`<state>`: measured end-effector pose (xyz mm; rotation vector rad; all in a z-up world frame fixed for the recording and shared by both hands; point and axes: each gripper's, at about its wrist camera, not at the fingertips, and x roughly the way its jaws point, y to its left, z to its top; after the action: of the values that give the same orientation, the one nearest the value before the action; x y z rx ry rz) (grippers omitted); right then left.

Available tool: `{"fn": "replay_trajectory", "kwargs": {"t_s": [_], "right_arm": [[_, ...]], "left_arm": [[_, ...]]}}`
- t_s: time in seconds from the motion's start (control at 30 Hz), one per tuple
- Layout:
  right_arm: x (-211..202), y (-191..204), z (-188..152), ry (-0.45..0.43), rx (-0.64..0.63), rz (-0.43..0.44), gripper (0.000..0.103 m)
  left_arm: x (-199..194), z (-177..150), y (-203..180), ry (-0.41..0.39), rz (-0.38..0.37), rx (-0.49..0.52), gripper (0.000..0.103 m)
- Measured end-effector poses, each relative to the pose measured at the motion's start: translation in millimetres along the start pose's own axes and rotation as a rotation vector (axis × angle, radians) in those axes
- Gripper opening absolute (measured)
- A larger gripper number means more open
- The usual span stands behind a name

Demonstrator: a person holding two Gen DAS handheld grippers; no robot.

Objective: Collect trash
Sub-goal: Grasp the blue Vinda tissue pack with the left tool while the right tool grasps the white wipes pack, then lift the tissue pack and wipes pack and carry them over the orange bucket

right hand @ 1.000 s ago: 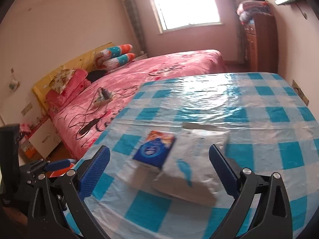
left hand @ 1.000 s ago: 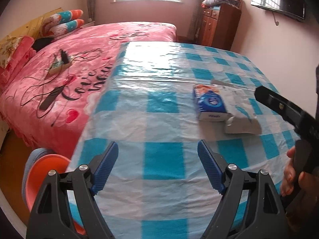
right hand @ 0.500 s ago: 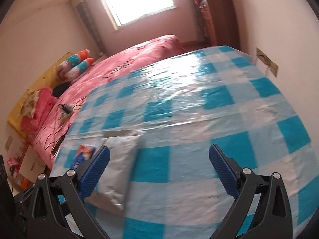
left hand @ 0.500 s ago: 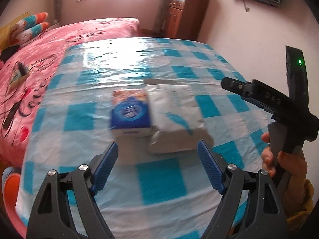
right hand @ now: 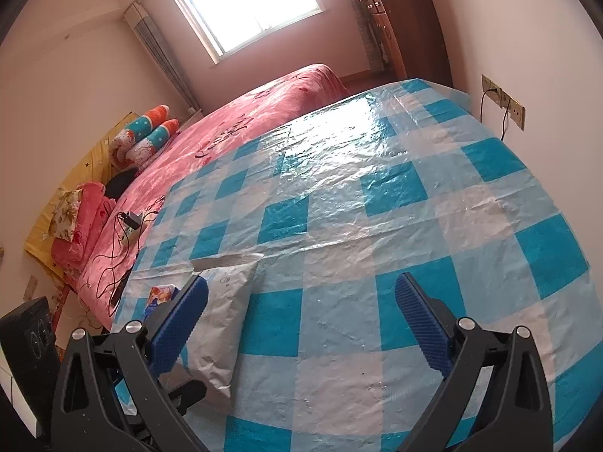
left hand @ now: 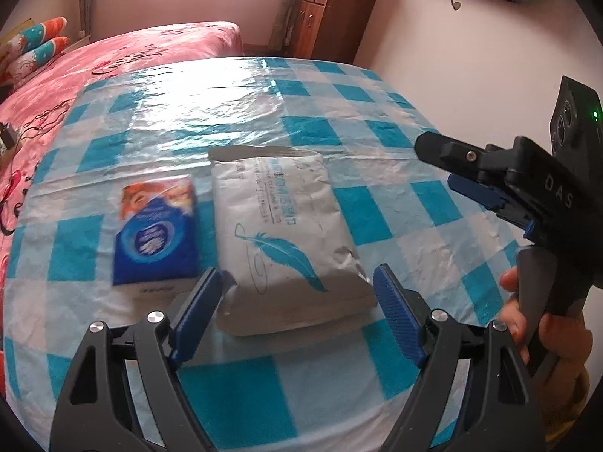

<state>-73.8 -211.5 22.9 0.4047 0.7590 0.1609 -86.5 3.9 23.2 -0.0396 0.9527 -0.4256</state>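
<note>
Bright window [right hand: 260,3] glare; fisheye edges, slight blur.

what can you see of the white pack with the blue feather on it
The white pack is a soft, crinkled plastic pouch printed with a blue feather and lines of blue text, its far end a flat sealed strip. It looks puffy and closed. It lies flat on the checked tablecloth, beside the blue tissue pack, in front of the open left hand-held gripper, which is not gripping it.
</note>
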Motion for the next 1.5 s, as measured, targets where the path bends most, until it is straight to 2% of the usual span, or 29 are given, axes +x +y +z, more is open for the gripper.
{"fn": "replay_trajectory", "kwargs": {"t_s": [0.2, 0.3, 0.47, 0.6, 0.7, 0.83, 0.97, 1.17, 1.3, 1.4, 1.47, 1.5], "right_arm": [[-1.7, -7.3, 2.9, -0.002, 0.013, 0.003, 0.098], [3.7, -8.3, 3.7, 0.014, 0.009, 0.003, 0.098], [19.5, 9.8, 2.4, 0.069, -0.062, 0.045, 0.098], [32.4, 33.3, -0.6, 0.116, -0.141, 0.083, 0.098], [42.5, 50.3, -4.5, 0.133, -0.226, 0.037, 0.098], [55.7, 61.6, -8.3, 0.157, -0.285, 0.002, 0.098], [69.6, 65.3, -12.0, 0.198, -0.305, 0.003, 0.098], [73.7, 65.1, -10.8, 0.194, -0.330, -0.046, 0.098], [75.5, 61.9, -8.2, 0.193, -0.327, -0.035, 0.098], [75.2, 64.2, -10.1, 0.195, -0.343, -0.039, 0.098], [76.6, 67.7, -11.1, 0.198, -0.358, -0.036, 0.098], [77.4, 69.0, -11.5, 0.198, -0.362, -0.038, 0.098]], "left_arm": [[22.0, 12.1, -25.1, 0.003, -0.062, 0.043, 0.082], [22.4, 12.7, -28.9, 0.003, -0.065, 0.040, 0.082], [-4.6, 13.5, -11.8, -0.048, 0.007, 0.019, 0.082], [-16.8, 15.1, 15.3, -0.061, 0.111, -0.021, 0.082], [-16.9, 18.4, 35.8, -0.054, 0.172, -0.060, 0.082], [-12.4, 26.3, 51.3, -0.048, 0.213, -0.073, 0.082], [-11.7, 27.8, 61.9, -0.035, 0.209, -0.085, 0.082], [0.5, 25.6, 69.5, -0.016, 0.171, -0.110, 0.082], [8.3, 25.4, 74.9, 0.003, 0.176, -0.119, 0.082], [12.3, 24.0, 73.9, 0.004, 0.193, -0.111, 0.076], [12.7, 24.3, 71.6, 0.000, 0.213, -0.095, 0.060], [13.0, 25.0, 70.9, -0.001, 0.220, -0.089, 0.057]]}}
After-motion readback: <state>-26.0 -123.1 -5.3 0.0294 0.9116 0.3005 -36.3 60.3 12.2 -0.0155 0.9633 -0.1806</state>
